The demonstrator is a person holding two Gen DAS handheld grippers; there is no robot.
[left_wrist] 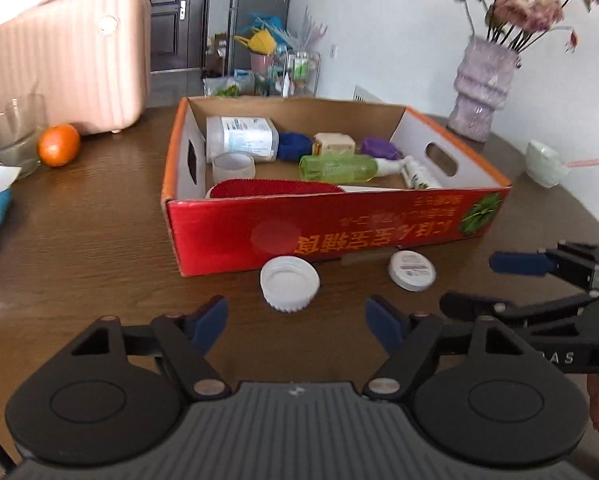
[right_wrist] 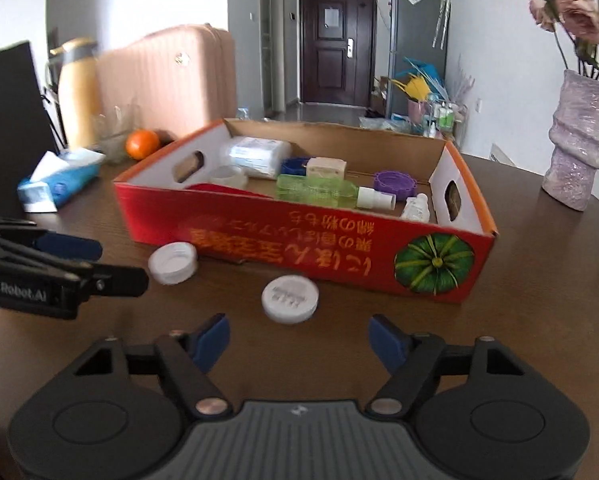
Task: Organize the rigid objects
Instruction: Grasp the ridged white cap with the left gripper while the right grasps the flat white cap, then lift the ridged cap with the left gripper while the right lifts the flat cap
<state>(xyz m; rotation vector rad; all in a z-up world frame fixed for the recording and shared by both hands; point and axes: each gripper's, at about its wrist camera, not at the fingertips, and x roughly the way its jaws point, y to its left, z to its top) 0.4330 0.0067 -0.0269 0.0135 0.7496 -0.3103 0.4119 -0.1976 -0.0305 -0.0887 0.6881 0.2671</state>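
While most rigid items already sit in the red cardboard box (left_wrist: 227, 236), I reckon two are left: a ribbed white screw cap (left_wrist: 289, 280) and a flat white round lid (left_wrist: 412, 270), both on the brown wooden table (left_wrist: 99, 220) just in front of the box. Inside: a clear labelled jar (left_wrist: 241, 138), green plastic bottle (left_wrist: 337, 168), purple lid (left_wrist: 379, 148), beige block (left_wrist: 334, 143), red paddle (left_wrist: 275, 190). My left gripper (left_wrist: 295, 320) has its jaws apart and empty, lined up on the ribbed cap. My right gripper (right_wrist: 299, 338) is the same, facing the flat lid.
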